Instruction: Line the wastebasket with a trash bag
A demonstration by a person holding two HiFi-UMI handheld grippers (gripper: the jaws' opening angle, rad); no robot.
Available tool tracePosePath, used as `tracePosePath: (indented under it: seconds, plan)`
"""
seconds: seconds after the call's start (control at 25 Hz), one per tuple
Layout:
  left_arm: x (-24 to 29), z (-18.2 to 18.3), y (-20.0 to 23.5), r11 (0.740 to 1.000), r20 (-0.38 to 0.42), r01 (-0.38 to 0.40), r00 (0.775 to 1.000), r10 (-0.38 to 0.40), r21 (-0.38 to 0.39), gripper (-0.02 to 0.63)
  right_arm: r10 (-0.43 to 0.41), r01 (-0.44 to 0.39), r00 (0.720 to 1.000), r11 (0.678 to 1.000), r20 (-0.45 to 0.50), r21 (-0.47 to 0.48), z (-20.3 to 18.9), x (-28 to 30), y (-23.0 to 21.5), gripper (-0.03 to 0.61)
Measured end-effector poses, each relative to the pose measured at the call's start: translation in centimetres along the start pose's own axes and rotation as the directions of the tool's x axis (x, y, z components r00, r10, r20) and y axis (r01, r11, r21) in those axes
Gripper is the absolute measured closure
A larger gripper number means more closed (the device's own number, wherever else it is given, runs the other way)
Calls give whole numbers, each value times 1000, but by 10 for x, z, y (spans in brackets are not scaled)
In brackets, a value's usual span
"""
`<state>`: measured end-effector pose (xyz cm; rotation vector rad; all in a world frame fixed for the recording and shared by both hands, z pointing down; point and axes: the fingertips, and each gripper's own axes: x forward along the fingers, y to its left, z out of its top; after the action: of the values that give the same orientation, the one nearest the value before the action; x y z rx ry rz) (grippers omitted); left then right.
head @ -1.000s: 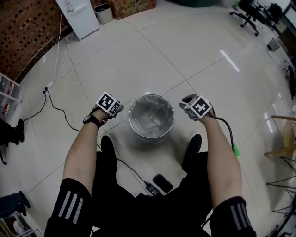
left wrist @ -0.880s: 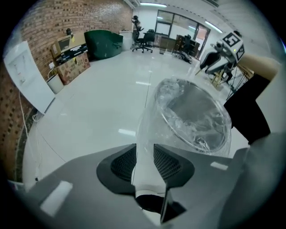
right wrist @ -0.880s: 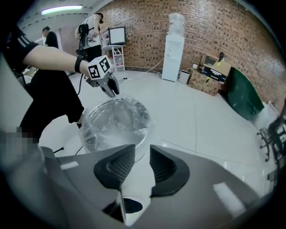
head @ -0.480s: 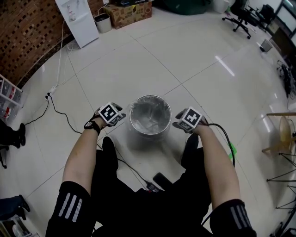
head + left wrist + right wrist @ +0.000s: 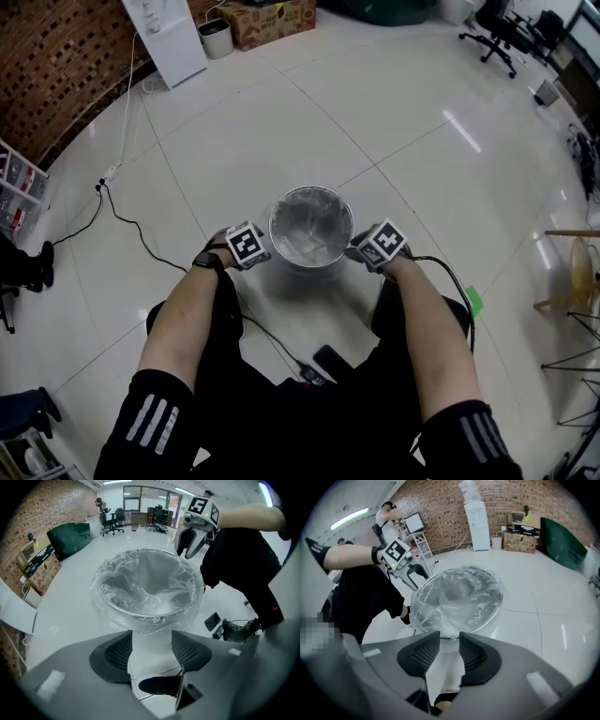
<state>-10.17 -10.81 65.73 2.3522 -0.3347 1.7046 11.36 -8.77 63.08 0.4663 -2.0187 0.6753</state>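
1. Wastebasket point(image 5: 309, 268) stands on the white tile floor point(image 5: 394, 122) between the two grippers. It is lined with a clear trash bag point(image 5: 309, 230); the bag's top is folded over the rim and its skirt hangs outside.
2. Left gripper point(image 5: 151, 637) is just beside the basket, pointing steeply down. Jaws are wide apart and have just been opening. Nothing is between them; the bag's skirt is just past the tips.
3. Right gripper point(image 5: 449, 637) is on the opposite side. Jaws are roughly half apart and have just been closing a bit. The bag's hem is right at the tips, pads not pressing on it.
4. Under the left gripper is a black shoe point(image 5: 159, 685). Behind both grippers a dark phone-like slab point(image 5: 330, 361) lies on the floor. A black cable point(image 5: 141, 230) runs outward from the left gripper.
5. Far beyond the basket are a white cabinet point(image 5: 169, 37), a cardboard box point(image 5: 272, 17) and a brick wall point(image 5: 56, 66).
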Motion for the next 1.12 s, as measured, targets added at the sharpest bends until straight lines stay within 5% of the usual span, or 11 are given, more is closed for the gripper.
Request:
tracePosePath:
  seconds: [0.08,0.28,0.48,1.12]
  plan:
    - [8,0,4,1000,-17,-16,1000,17,19,356,-29,29,999,999,-23,-20,-3,-6,-9,377]
    - [22,-5,7,1000,-37,11,999,-11,-5,353,-6,6,997,1000,-73,-8,-12,5,-10,354]
    - [25,12,6,999,15,17,1000,-17,-51,353,28,-27,998,999,-53,25,-18,22,-4,342]
    - [77,0,9,995,-9,0,1000,-1,-98,337,4,6,997,990,-73,139,-50,80,-21,318]
